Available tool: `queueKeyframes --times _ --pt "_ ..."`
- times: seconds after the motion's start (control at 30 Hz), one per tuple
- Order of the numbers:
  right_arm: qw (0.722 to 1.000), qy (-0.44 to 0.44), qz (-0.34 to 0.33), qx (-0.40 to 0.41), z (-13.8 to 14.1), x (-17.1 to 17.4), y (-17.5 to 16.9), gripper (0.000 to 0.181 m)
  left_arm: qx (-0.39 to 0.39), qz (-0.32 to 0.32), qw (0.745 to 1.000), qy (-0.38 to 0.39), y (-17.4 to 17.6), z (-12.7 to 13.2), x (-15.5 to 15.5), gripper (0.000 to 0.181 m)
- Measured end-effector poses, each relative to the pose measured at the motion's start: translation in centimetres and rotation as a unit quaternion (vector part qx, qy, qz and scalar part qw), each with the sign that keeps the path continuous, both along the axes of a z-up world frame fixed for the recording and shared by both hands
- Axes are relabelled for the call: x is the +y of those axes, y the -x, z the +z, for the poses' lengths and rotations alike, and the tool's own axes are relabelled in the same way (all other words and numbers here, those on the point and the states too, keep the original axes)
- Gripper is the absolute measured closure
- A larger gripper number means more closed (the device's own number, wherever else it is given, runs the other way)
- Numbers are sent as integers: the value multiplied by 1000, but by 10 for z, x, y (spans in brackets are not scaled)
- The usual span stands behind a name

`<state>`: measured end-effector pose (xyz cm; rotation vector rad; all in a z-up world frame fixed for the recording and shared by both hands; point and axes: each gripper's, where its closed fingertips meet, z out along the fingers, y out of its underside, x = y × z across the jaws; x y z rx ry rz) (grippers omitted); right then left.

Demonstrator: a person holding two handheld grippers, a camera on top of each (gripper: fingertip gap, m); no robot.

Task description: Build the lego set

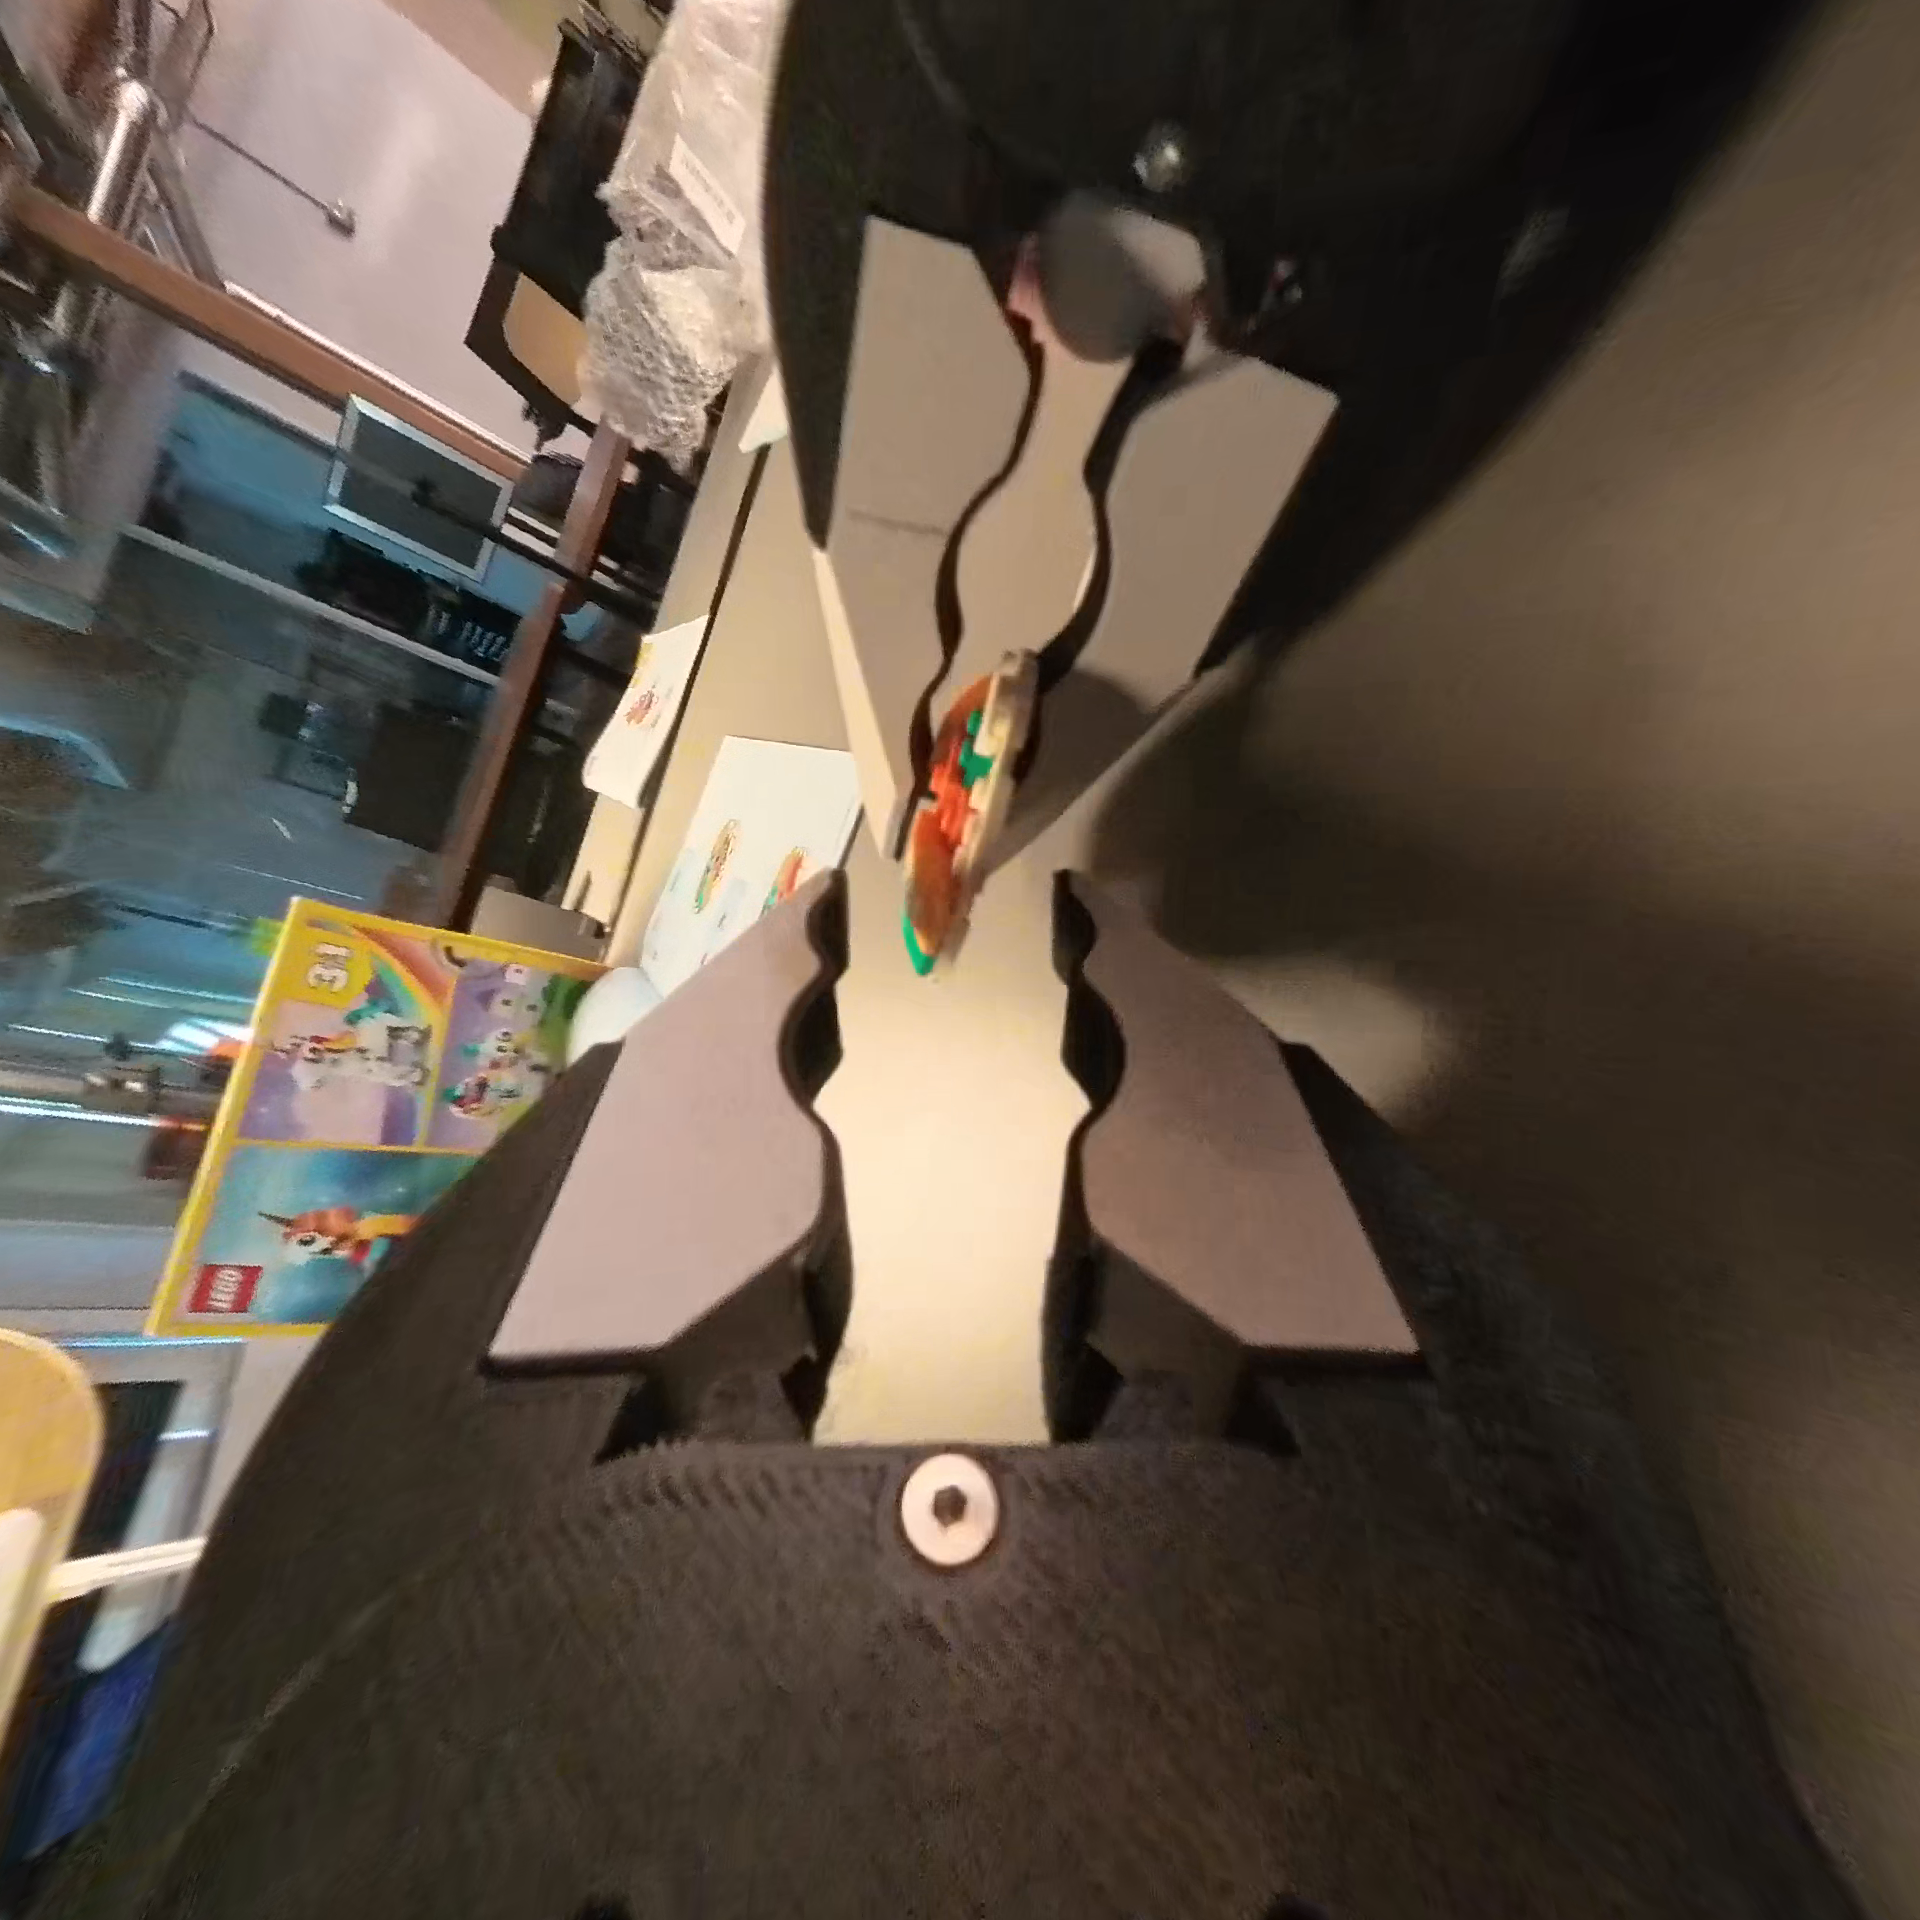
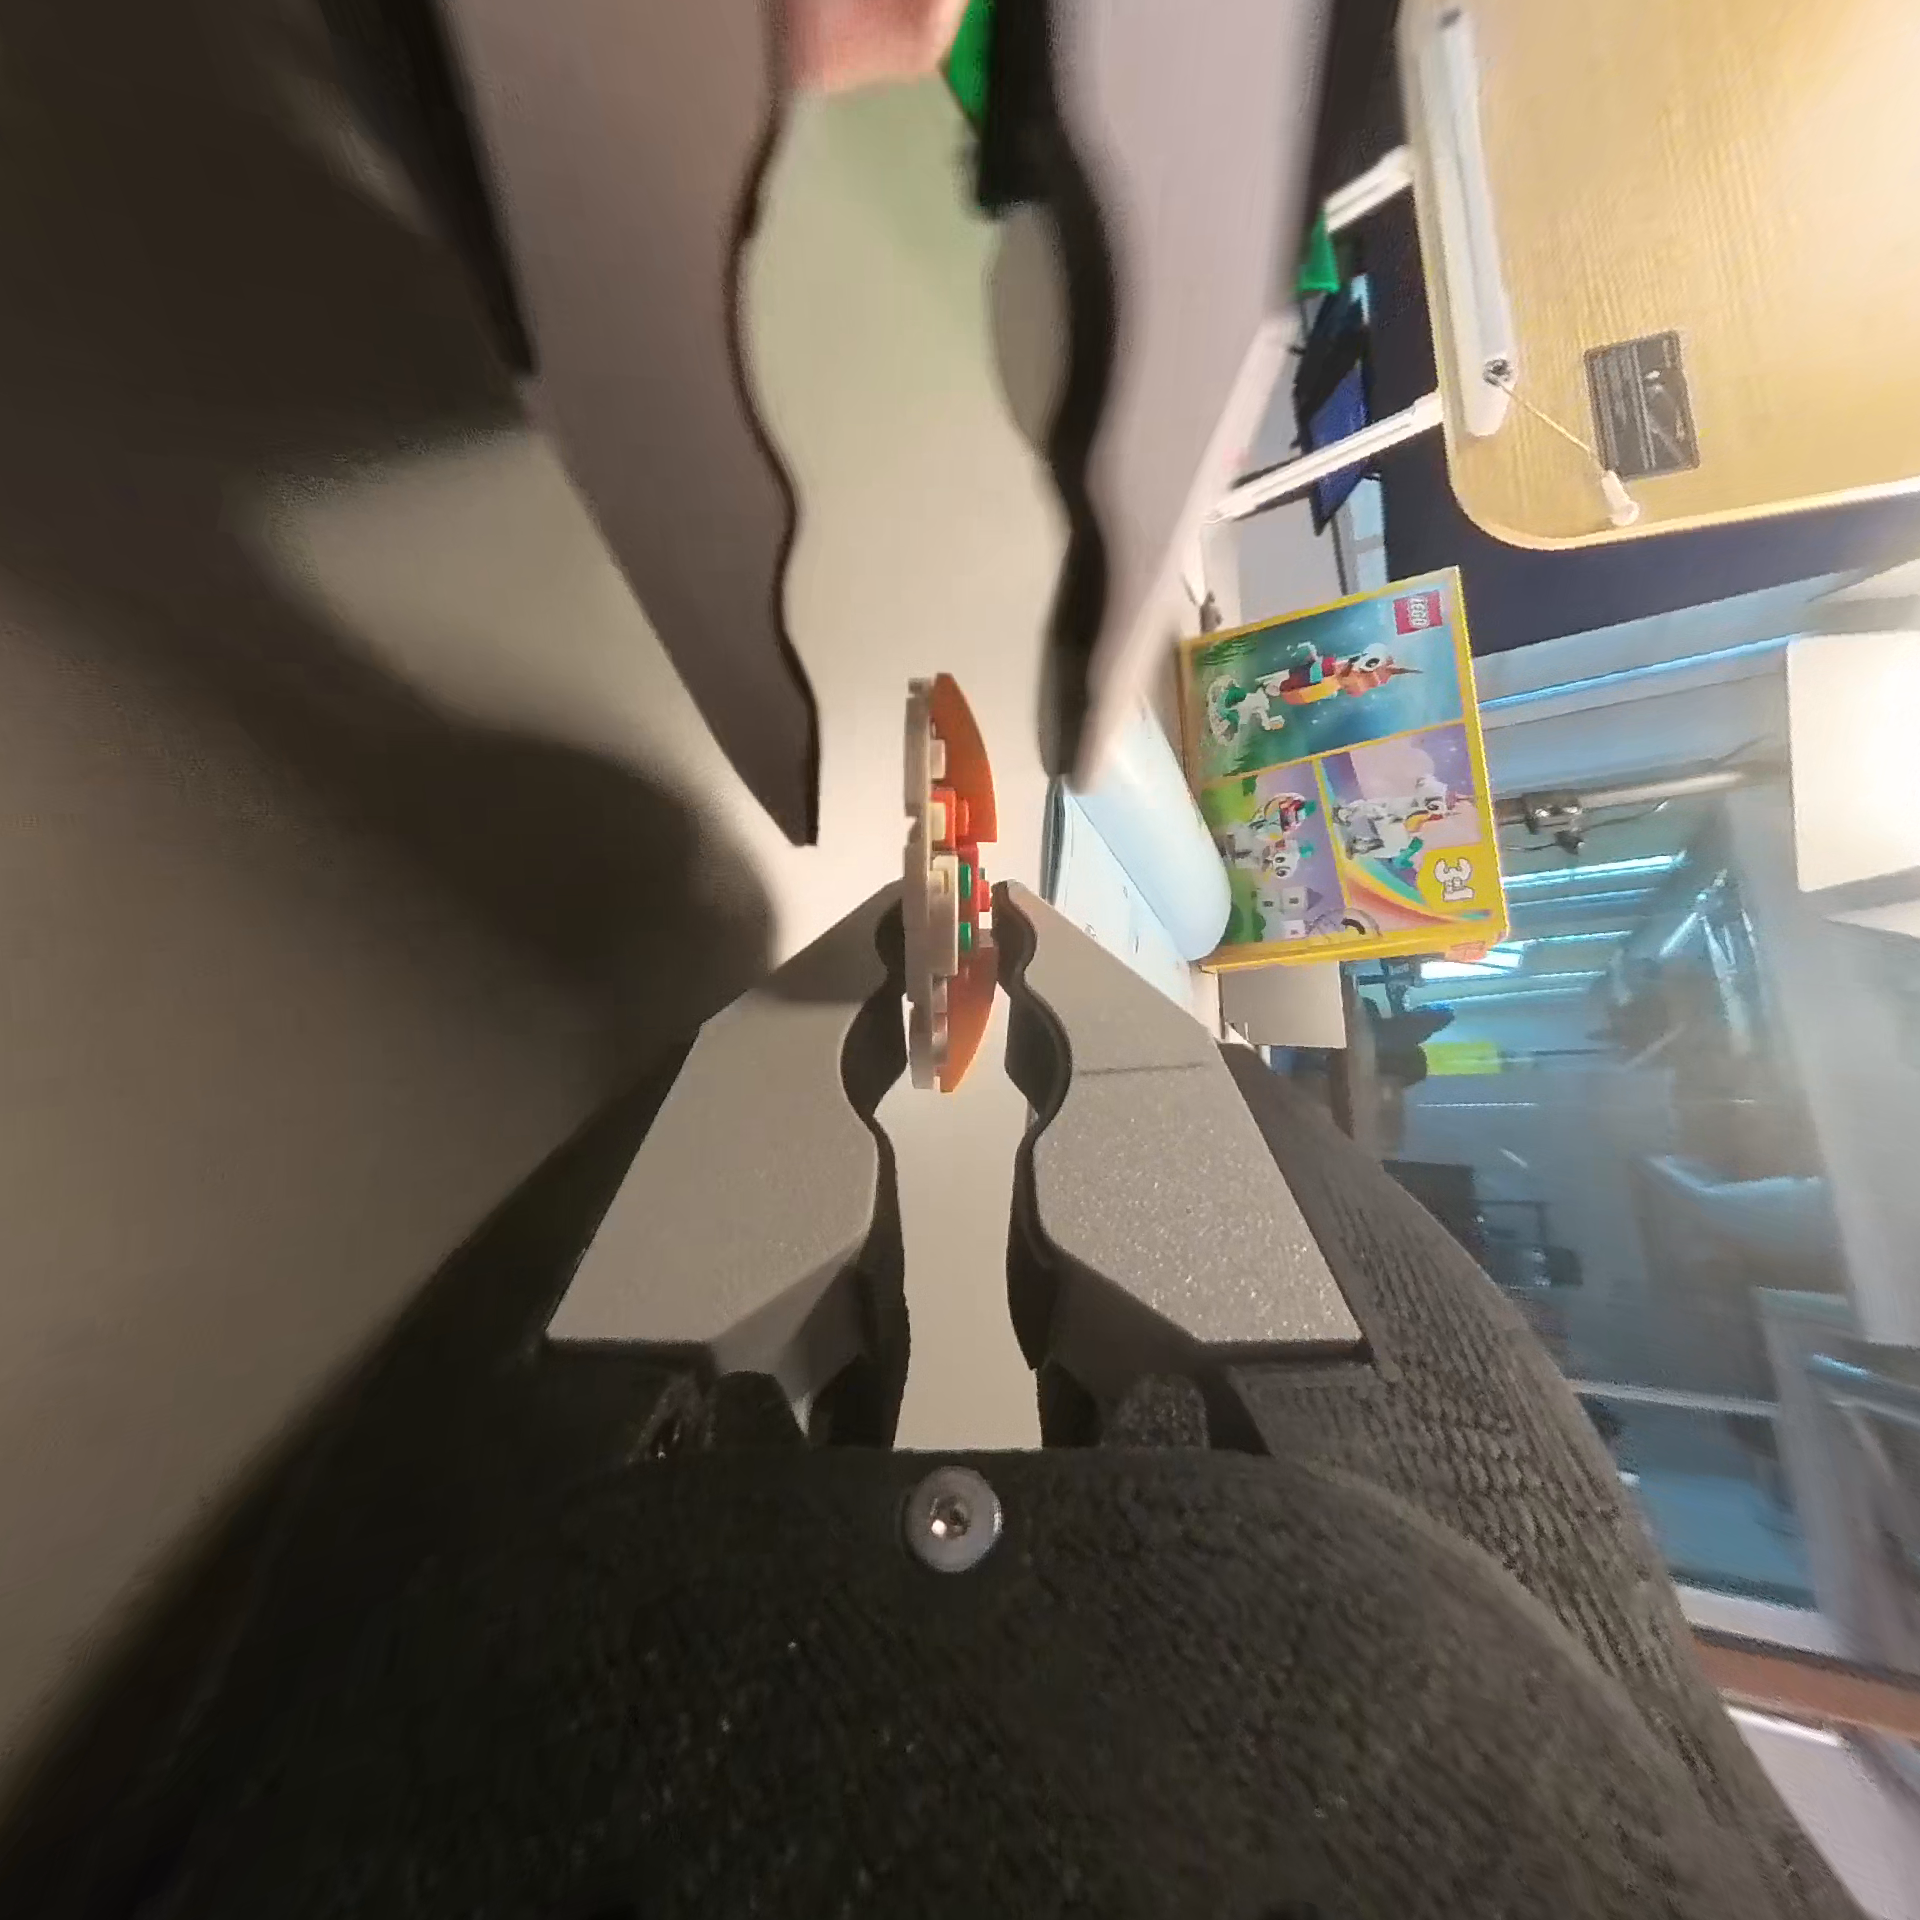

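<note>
Right gripper (image 2: 948, 902) fingers clamped on thin round plastic brick disc, tan base, orange and green top (image 2: 948, 883), held edge-on at frame centre. Likely light, stiff, pieces prone to popping off; grip by rim.

Left gripper (image 1: 948, 914) fingers apart, empty, just below disc (image 1: 961, 805).

Yellow cardboard set box (image 2: 1351, 769) right of centre, instruction sheet (image 1: 748, 852) on pale tabletop (image 1: 951, 1195); nothing blocks.

Table: pale beige tabletop (image 1: 940, 1195), lit warmly, with soft shadows on it.
Wall: plain pale wall (image 1: 343, 125) behind the table.
Railing: brown wooden rail (image 1: 260, 312) on a dark post.
Windows: bluish glass panes (image 2: 1662, 1039), blurred.
Furniture: light wooden board (image 2: 1683, 229) with rounded corner; white frame bars beside it.
</note>
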<state>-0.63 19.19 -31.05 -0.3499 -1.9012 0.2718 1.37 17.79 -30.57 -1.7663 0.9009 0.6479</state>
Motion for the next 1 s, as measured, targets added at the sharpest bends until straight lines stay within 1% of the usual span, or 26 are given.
queueKeyframes --times 0.13,0.23,0.4,0.53,0.6,0.67,0.7,0.77,0.87,1.0 --pt "1000 7 5 -4 -1 -2 -1 169 60 -16 998 -32 -6 5 0 168" --pt "1000 6 5 -8 -2 -2 -1 169 86 -14 996 -25 -5 4 1 169" --pt "1000 8 4 -13 -4 -2 -1 169 93 -3 996 -11 -4 2 0 169" --pt "1000 8 3 -12 -5 0 0 169 68 -3 997 -23 -4 3 2 169" --pt "999 40 16 3 2 -2 0 167 52 -7 998 -40 -2 9 1 169" --pt "997 78 20 12 9 0 -1 152 21 -1 999 -47 5 13 0 169" --pt "995 99 22 8 10 1 -2 150 -2 -2 999 -44 8 15 -1 169" --pt "991 127 36 7 13 -1 -5 154 -39 -22 998 -42 7 17 -5 169" --pt "991 127 52 4 12 -6 -8 169 -50 -54 997 -34 5 14 -9 169" --pt "989 139 40 -14 11 -8 -7 171 -51 -61 997 -23 8 14 -10 169"
